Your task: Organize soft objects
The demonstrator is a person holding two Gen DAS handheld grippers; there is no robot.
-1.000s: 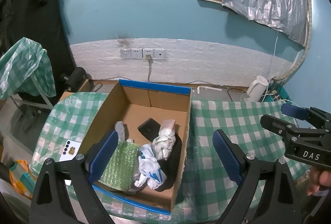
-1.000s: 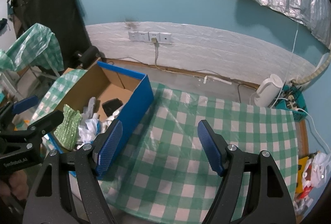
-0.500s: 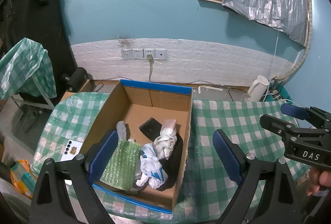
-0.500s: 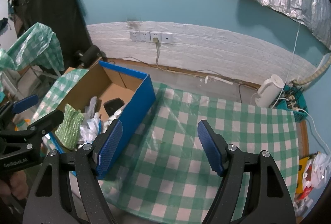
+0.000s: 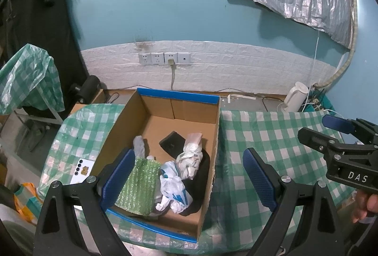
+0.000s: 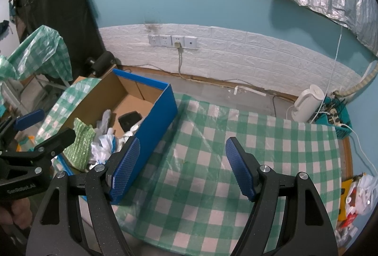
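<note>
Both tongs, left and right, hung wide open and held nothing. Soft things, among them green wrap and bags, lay heaped in the box. With the bench bare, sorting looked nearly finished.

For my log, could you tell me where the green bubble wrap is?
The green bubble wrap lies in the cardboard box, at its near-left corner beside the white plastic bag.
</note>
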